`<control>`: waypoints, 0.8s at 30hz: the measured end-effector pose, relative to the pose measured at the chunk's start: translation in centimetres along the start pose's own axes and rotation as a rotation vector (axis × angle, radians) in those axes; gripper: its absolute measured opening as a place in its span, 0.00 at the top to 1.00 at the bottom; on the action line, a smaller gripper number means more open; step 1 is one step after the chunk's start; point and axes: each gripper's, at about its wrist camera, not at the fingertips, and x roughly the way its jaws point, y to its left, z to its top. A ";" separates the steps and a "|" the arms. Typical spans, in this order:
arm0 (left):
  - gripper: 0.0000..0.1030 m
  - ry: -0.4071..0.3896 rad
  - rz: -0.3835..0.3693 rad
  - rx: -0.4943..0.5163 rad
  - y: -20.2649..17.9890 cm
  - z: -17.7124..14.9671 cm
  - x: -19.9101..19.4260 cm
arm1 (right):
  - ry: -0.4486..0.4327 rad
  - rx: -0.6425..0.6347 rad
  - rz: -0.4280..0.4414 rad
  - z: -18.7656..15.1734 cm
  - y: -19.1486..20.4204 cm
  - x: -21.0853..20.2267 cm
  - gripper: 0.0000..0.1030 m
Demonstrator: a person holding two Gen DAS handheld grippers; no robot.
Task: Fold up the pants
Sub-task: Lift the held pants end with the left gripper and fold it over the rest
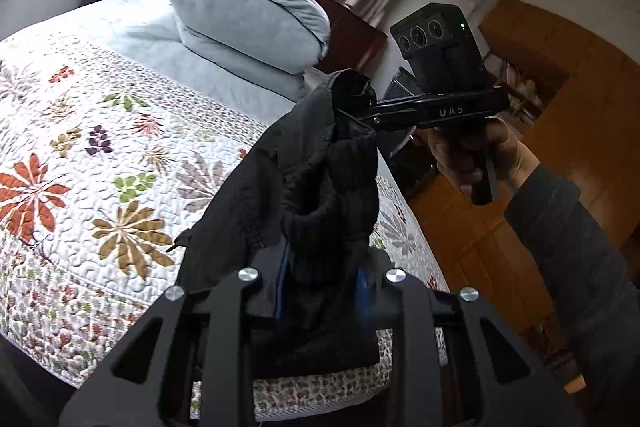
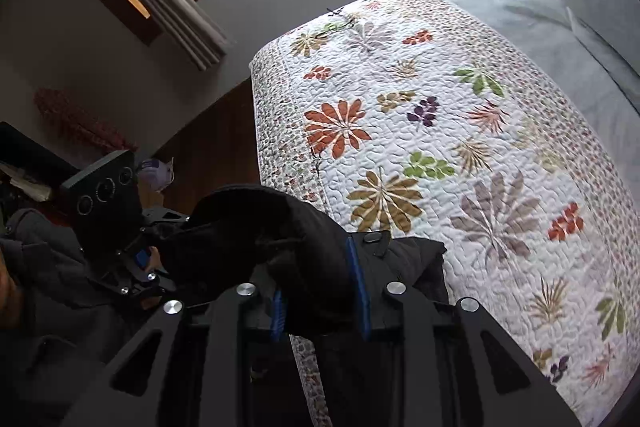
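Above the near edge of the flowery bed [image 1: 80,131], the black pants [image 1: 320,179] hang in the air. Both the left gripper [image 1: 322,293] and the right gripper [image 1: 370,113] pinch the cloth, probably to lay it flat.

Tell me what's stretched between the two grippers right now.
Only the black pants: bunched fabric runs from the left gripper to the right gripper, seen in the left wrist view.

pants [image 1: 320,167] above quilt [image 1: 100,147]
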 end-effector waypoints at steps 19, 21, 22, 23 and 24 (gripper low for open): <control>0.77 0.168 -0.029 0.121 -7.1 -4.6 9.8 | -0.026 0.136 -0.062 -12.2 -6.4 -2.8 0.73; 0.77 0.188 -0.035 0.127 -7.5 -5.1 10.9 | -0.027 0.151 -0.062 -13.3 -7.2 -2.8 0.73; 0.77 0.195 -0.037 0.128 -7.8 -5.3 11.4 | -0.028 0.157 -0.062 -13.9 -7.5 -2.8 0.73; 0.77 0.203 -0.038 0.131 -8.0 -5.6 11.9 | -0.031 0.165 -0.061 -14.5 -8.0 -2.9 0.73; 0.77 0.210 -0.039 0.134 -8.2 -5.8 12.2 | -0.033 0.170 -0.059 -15.0 -8.3 -2.9 0.73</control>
